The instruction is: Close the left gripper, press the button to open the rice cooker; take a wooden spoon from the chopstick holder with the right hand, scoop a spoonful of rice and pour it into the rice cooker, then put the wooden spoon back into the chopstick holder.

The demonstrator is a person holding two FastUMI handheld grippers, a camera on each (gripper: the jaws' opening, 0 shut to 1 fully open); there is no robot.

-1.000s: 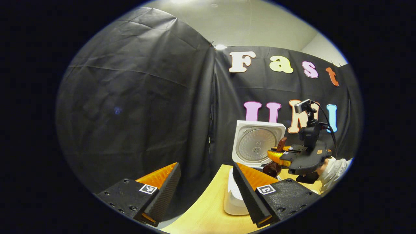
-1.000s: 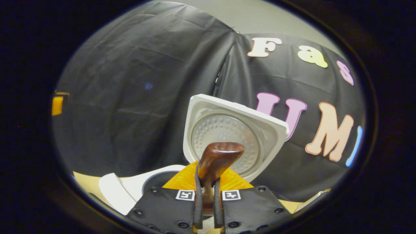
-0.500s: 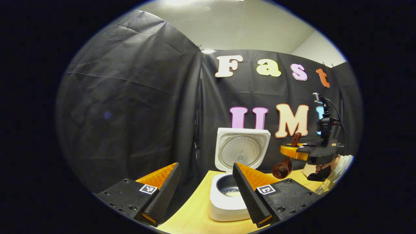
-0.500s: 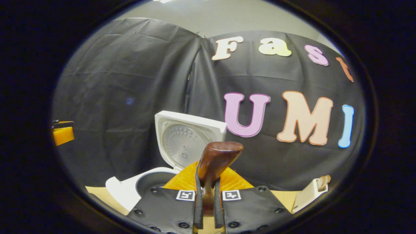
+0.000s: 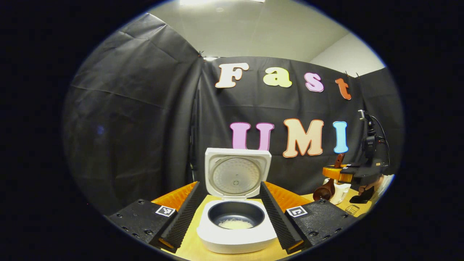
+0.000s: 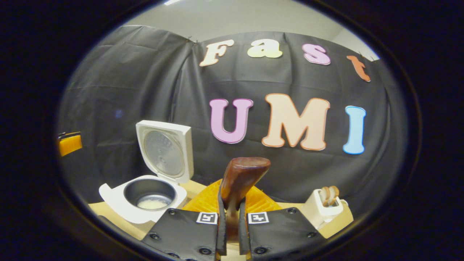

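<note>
Between your right tool's (image 6: 230, 221) 2 fingers sits the wooden spoon (image 6: 239, 181), pinched on its handle with the dark glossy end poking up toward the camera. From the left gripper view you can see its round bowl hanging low, just beside the chopstick holder (image 5: 339, 192), which stands well apart from the rice cooker (image 5: 235, 224).

Handling-wise, I'd guess the spoon is light and totally stiff, but that polished finish looks slippery, so it could swivel in the pinch if you bump it. You've got it mid-handle, which seems right; I'd keep the grip there so the bowl goes down into the holder first.

Looks: reddish-brown, shiny, handle widening at the end.

Your left tool (image 5: 228, 214) is spread wide, holding nothing, with the cooker framed between its fingers. The cooker is white, lid standing upright and open, dark inner pot with a small pale patch of rice at the bottom. So the pour looks done to me, and dropping the spoon back is what's left. The holder is a small white tub on the bench (image 5: 203, 239), with other wooden handles poking out, so aim for a gap.
</note>
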